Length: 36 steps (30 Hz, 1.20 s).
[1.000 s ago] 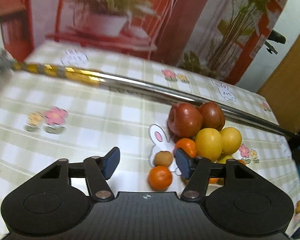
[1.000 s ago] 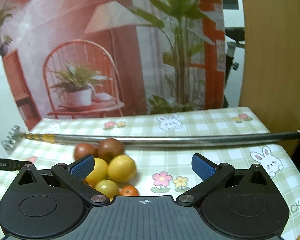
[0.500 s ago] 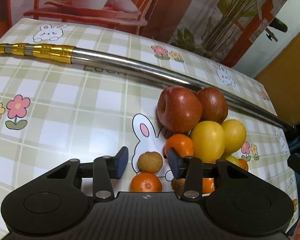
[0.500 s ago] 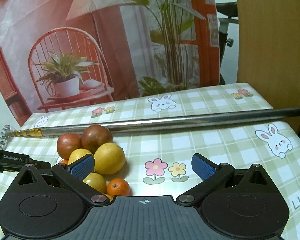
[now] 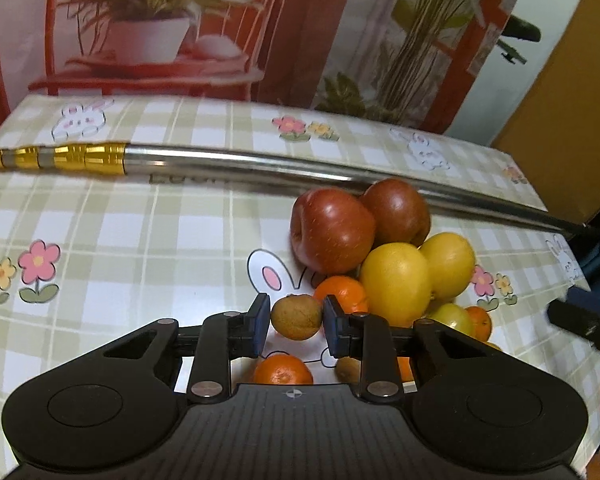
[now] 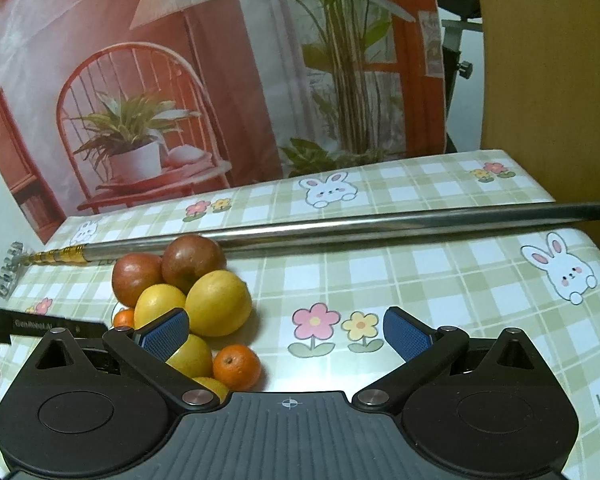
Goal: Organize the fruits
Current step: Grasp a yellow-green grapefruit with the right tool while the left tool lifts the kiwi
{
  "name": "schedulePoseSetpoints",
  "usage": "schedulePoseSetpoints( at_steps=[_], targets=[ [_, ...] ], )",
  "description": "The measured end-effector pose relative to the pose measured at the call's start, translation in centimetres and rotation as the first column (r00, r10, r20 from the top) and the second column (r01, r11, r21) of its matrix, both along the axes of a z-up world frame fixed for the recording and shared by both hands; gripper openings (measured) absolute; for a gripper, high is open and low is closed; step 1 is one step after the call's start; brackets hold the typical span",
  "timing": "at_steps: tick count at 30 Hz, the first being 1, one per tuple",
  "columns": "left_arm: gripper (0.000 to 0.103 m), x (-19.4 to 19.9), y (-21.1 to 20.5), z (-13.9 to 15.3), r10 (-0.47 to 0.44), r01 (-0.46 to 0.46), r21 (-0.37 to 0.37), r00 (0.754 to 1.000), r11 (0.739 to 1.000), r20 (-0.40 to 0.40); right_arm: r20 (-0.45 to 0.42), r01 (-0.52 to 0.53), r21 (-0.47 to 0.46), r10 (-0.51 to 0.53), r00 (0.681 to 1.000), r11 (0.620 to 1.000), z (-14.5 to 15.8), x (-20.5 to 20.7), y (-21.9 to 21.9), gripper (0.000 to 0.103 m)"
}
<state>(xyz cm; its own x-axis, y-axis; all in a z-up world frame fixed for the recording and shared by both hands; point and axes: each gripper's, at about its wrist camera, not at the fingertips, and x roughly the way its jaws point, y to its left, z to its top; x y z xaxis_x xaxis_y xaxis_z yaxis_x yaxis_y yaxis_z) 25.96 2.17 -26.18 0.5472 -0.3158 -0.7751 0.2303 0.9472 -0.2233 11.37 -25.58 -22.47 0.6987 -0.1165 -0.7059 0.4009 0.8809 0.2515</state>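
your left gripper (image 5: 296, 318) has its jaws clamped on the brown kiwi (image 5: 296, 317), both blue pads touching its sides, just near of the fruit pile. pile sits mid-table on the checked cloth (image 5: 140, 240): two red apples (image 5: 332, 230) far, two lemons (image 5: 396, 276) right, a mandarin (image 5: 342, 292) touching the lemon, another mandarin (image 5: 283, 369) near. your right gripper (image 6: 286, 334) has jaws wide apart, holding nothing, over the cloth right of the pile. metal pole (image 6: 380, 226) lies across the far side.
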Motion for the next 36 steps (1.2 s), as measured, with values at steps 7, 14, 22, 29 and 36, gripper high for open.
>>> schedulePoseSetpoints(
  at_steps=[7, 14, 22, 29, 36],
  targets=[
    [0.030, -3.6, 0.2, 1.6, -0.023, 0.023, 0.001, 0.997, 1.000, 0.067, -0.032, -0.078, 0.036, 0.079, 0.996, 0.996, -1.3, 0.5, 1.7, 0.100],
    [0.030, -7.8, 1.3, 1.8, 0.024, -0.024, -0.007, 0.992, 1.000, 0.121, -0.071, -0.130, 0.079, 0.136, 0.988, 0.988, -2.8, 1.1, 3.4, 0.076],
    [0.030, -9.7, 1.6, 1.6, 0.005, -0.008, 0.021, 0.991, 1.000, 0.131, -0.066, -0.125, 0.190, 0.140, 0.988, 0.974, -4.3, 1.1, 3.5, 0.054],
    [0.030, -10.5, 1.3, 1.0, 0.001, -0.002, 0.010, 0.993, 1.000, 0.115, -0.058, -0.103, 0.268, 0.123, 0.991, 0.958, -5.2, 1.2, 3.2, 0.043],
    [0.030, -12.2, 0.8, 0.7, 0.003, -0.005, 0.019, 0.993, 1.000, 0.119, -0.059, -0.073, 0.276, 0.093, 0.994, 0.958, -5.3, 0.7, 3.0, 0.042]
  ],
)
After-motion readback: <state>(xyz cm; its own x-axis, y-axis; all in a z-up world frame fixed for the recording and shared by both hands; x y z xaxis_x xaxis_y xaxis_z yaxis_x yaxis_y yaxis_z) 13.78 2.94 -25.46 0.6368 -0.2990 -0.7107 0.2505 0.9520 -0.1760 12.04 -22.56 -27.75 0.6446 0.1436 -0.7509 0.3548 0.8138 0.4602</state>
